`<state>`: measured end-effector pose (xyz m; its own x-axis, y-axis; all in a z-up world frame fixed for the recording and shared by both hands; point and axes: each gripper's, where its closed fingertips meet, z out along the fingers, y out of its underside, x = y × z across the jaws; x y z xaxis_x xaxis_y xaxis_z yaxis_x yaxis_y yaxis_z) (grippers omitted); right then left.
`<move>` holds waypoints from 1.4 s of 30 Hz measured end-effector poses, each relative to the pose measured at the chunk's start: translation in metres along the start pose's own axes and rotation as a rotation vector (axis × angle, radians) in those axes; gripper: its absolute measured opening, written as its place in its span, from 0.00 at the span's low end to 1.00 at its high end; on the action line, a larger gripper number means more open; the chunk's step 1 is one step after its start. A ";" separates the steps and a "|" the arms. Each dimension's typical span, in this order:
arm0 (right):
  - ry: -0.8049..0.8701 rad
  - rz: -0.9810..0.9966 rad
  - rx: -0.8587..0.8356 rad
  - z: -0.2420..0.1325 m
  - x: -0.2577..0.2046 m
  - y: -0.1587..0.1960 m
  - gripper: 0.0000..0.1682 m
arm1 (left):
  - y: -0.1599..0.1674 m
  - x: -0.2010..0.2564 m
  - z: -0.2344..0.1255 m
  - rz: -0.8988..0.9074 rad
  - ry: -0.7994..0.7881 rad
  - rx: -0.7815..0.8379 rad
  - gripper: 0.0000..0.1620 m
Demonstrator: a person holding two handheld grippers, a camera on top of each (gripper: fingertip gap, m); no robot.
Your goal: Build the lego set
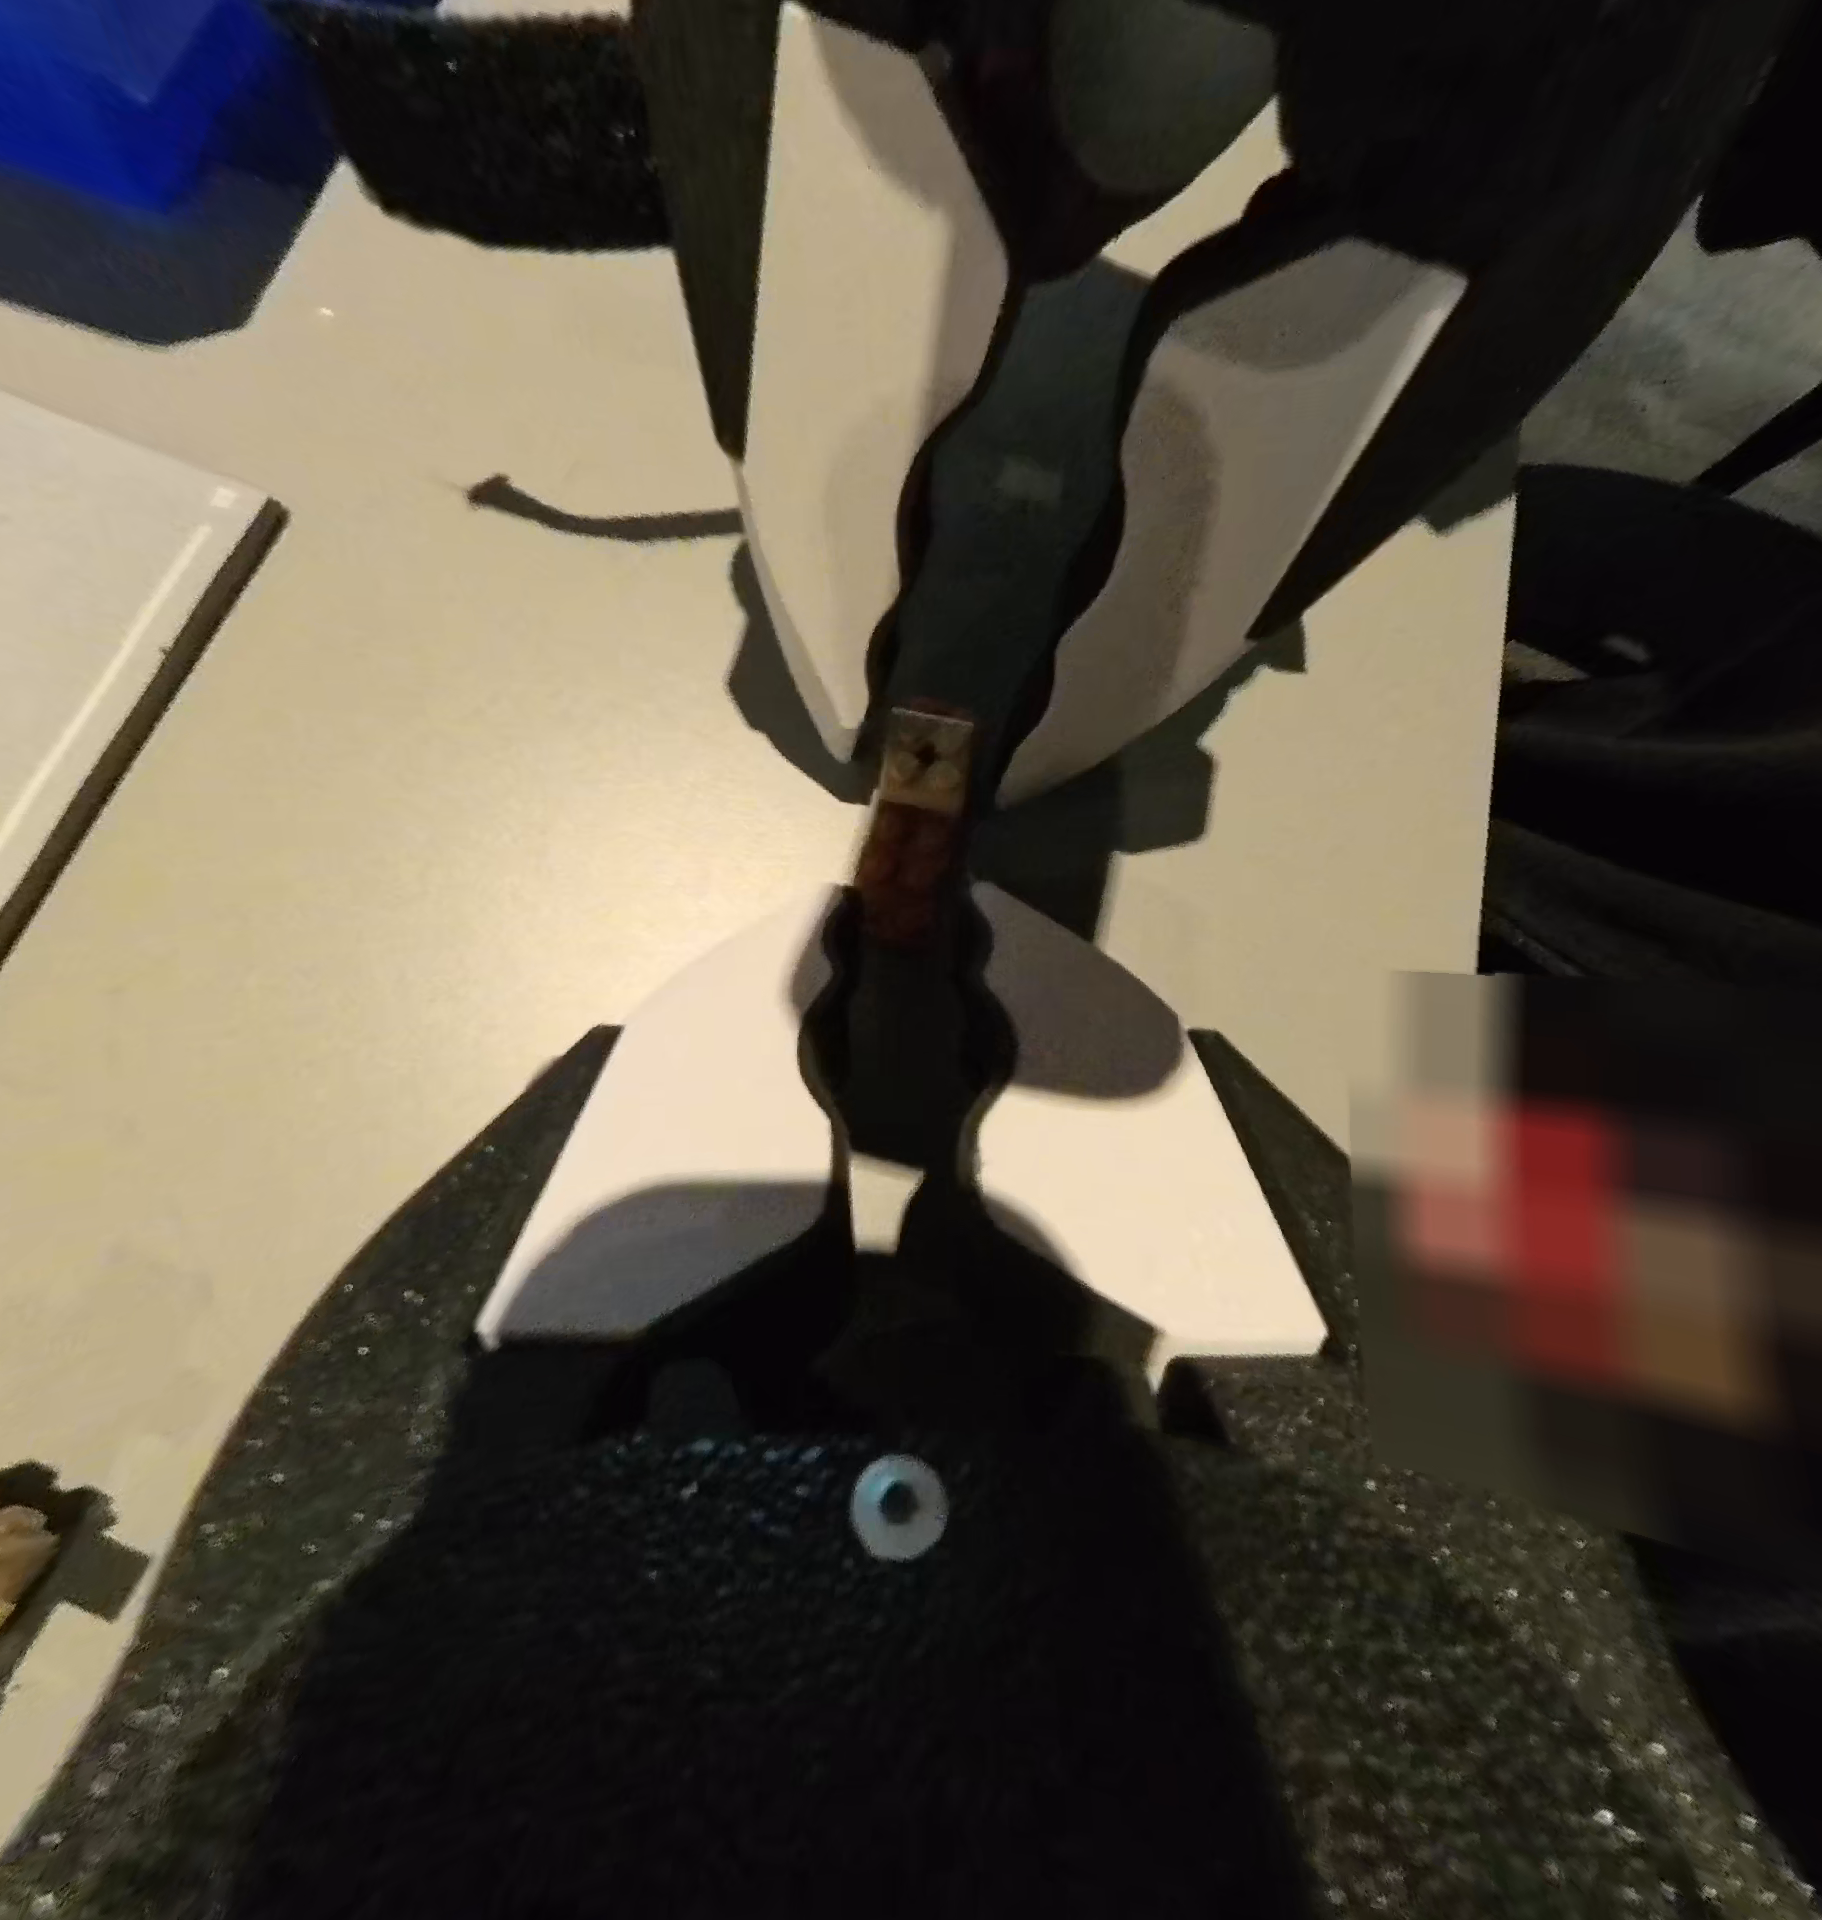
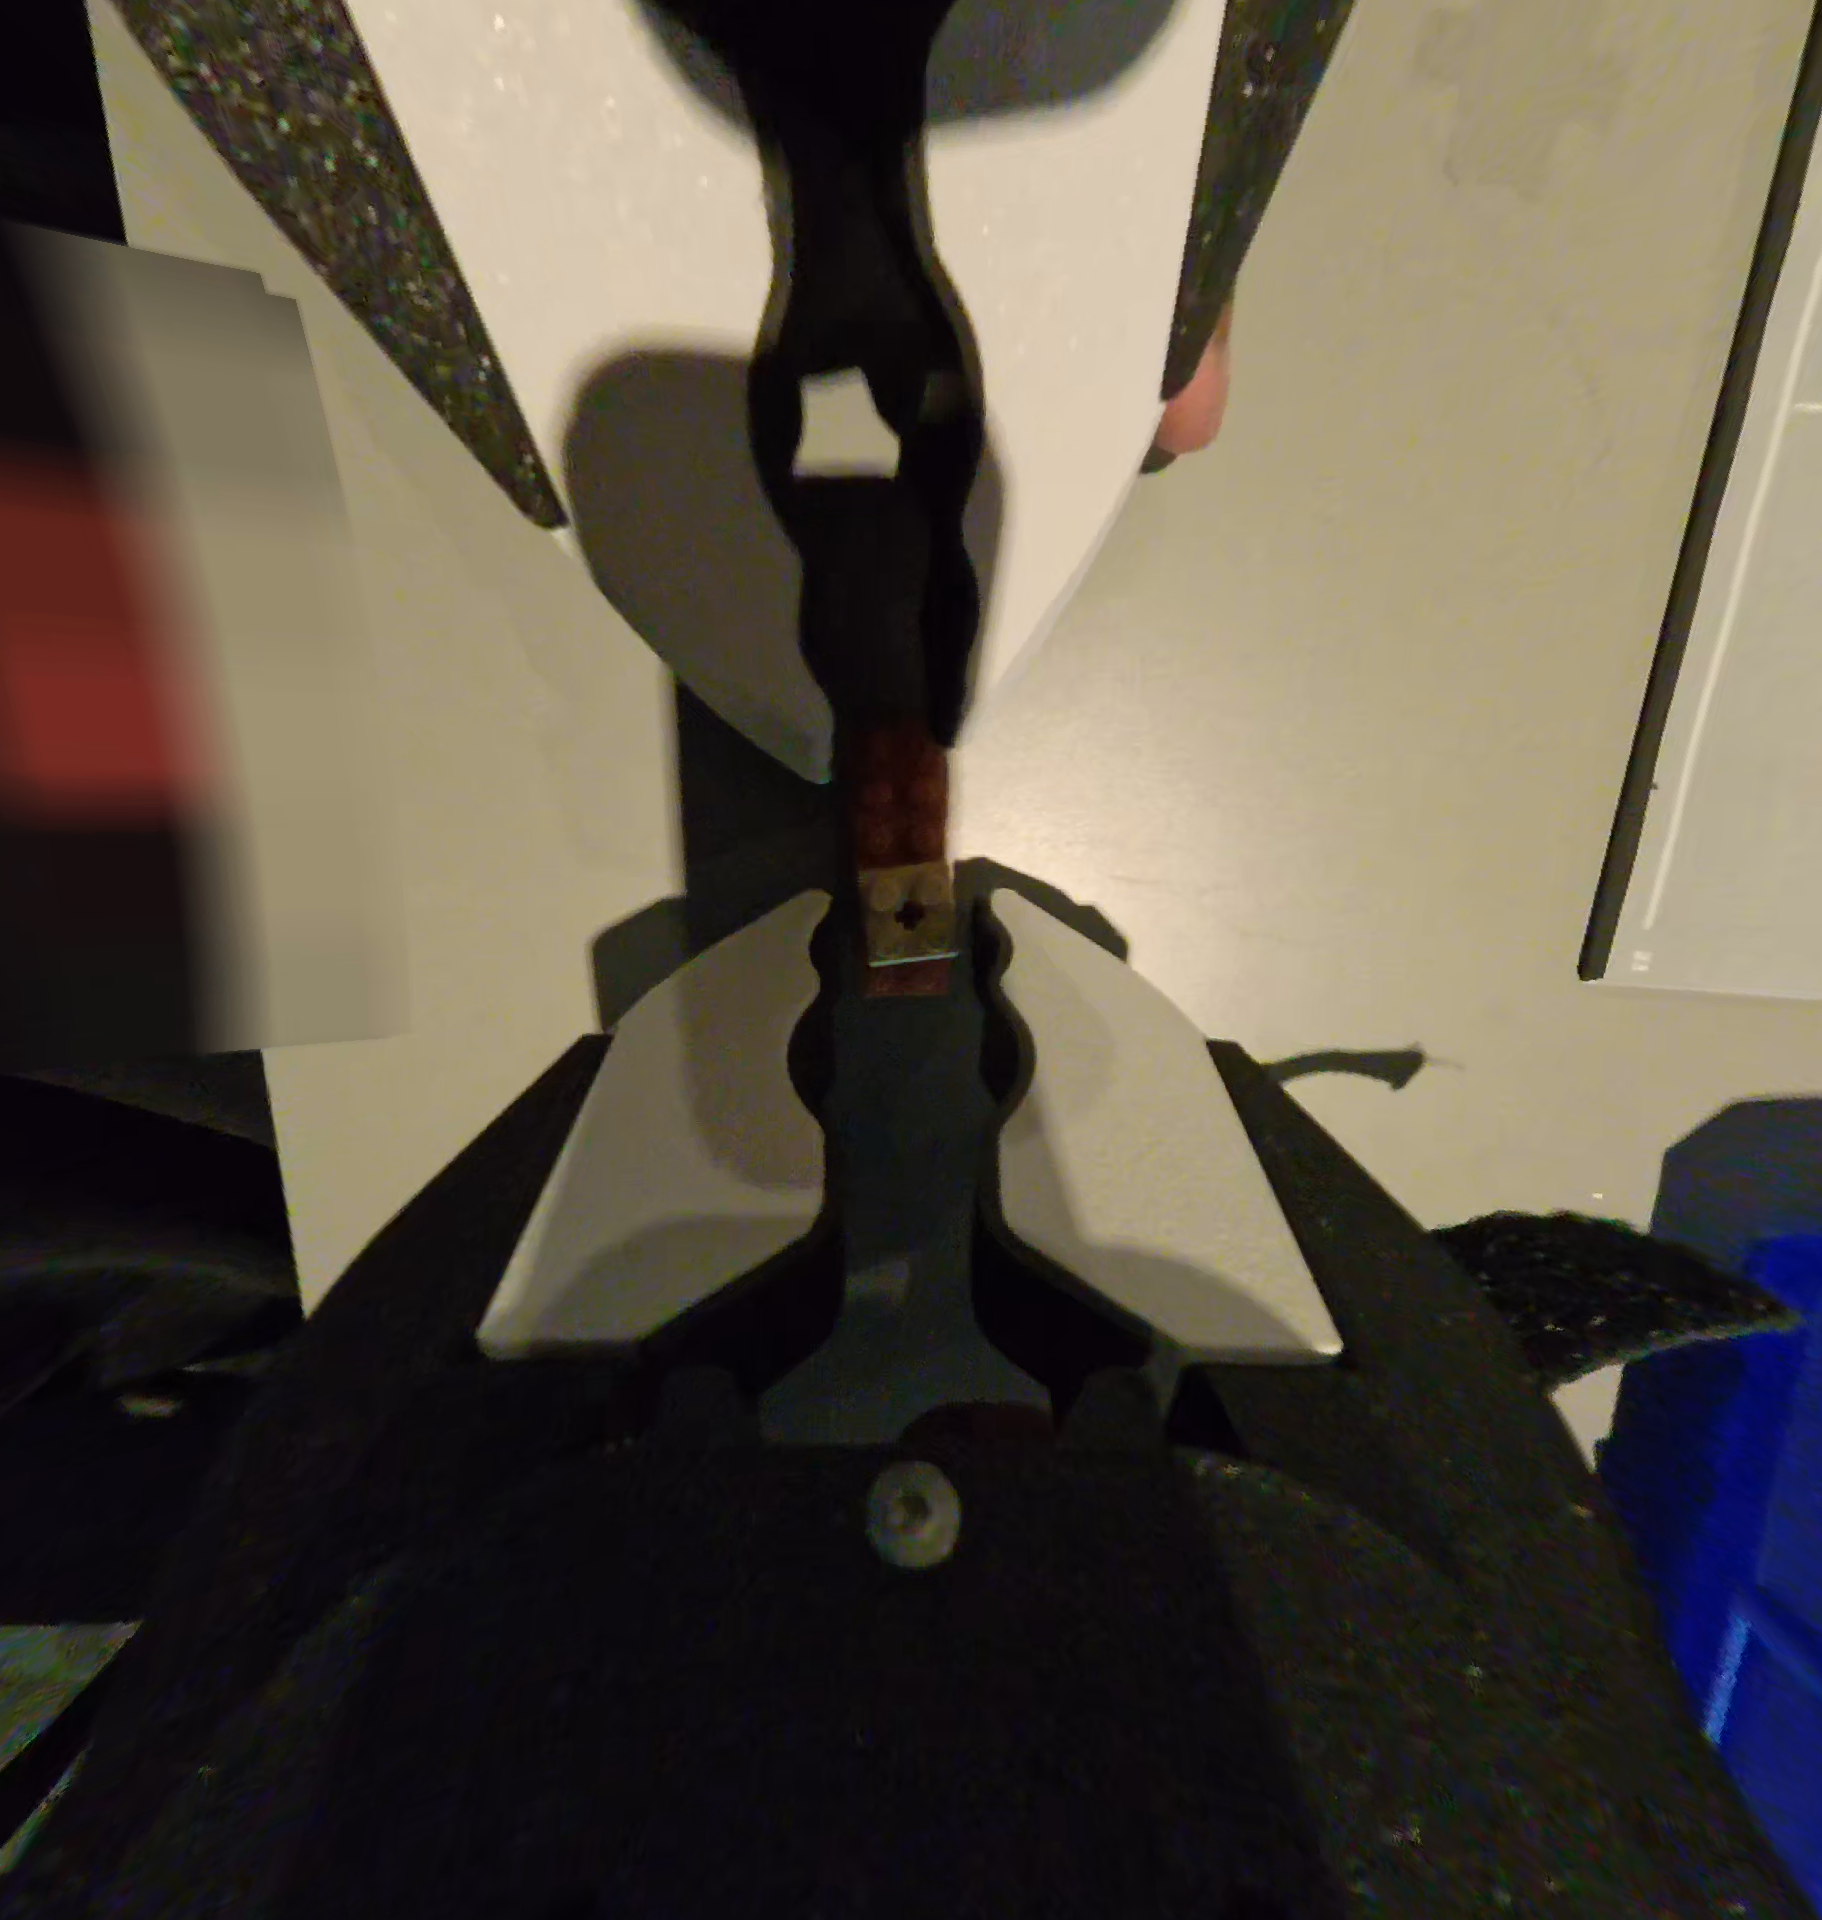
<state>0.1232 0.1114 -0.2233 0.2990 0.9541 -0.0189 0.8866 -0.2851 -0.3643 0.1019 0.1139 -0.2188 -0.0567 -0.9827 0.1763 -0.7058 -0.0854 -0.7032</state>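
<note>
A narrow brown lego plate (image 1: 905, 878) is held in the air between my two grippers, above the white table (image 1: 419, 831). A small tan piece (image 1: 928, 764) sits on the end nearest the right gripper. My left gripper (image 1: 907, 920) is shut on the near end of the brown plate. My right gripper (image 1: 928, 743) comes in from the top, tip to tip with the left. In the right wrist view my right gripper (image 2: 907, 940) is shut on the end with the tan piece (image 2: 907, 920). The brown plate (image 2: 902, 800) runs on to the left gripper (image 2: 891, 722).
A blue bin (image 1: 107, 156) stands at the far left and shows at the lower right of the right wrist view (image 2: 1759, 1455). A white board with a black edge (image 1: 76, 623) lies on the table. A black strap scrap (image 1: 595, 514) lies nearby. The table edge (image 1: 1499, 727) is close. Only a small space, under 4 cm, lies between the two pairs of fingers.
</note>
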 end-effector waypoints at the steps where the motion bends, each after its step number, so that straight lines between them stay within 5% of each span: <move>1: 0.002 -0.001 -0.002 0.000 0.000 0.000 0.13 | 0.000 0.000 0.000 0.003 -0.003 -0.001 0.10; 42: 0.004 -0.008 0.016 -0.003 -0.001 0.011 0.10 | 0.000 -0.002 0.003 0.034 -0.035 -0.021 0.07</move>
<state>0.1334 0.1069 -0.2244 0.2938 0.9558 -0.0122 0.8829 -0.2762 -0.3796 0.1040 0.1154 -0.2213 -0.0566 -0.9902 0.1277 -0.7185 -0.0484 -0.6938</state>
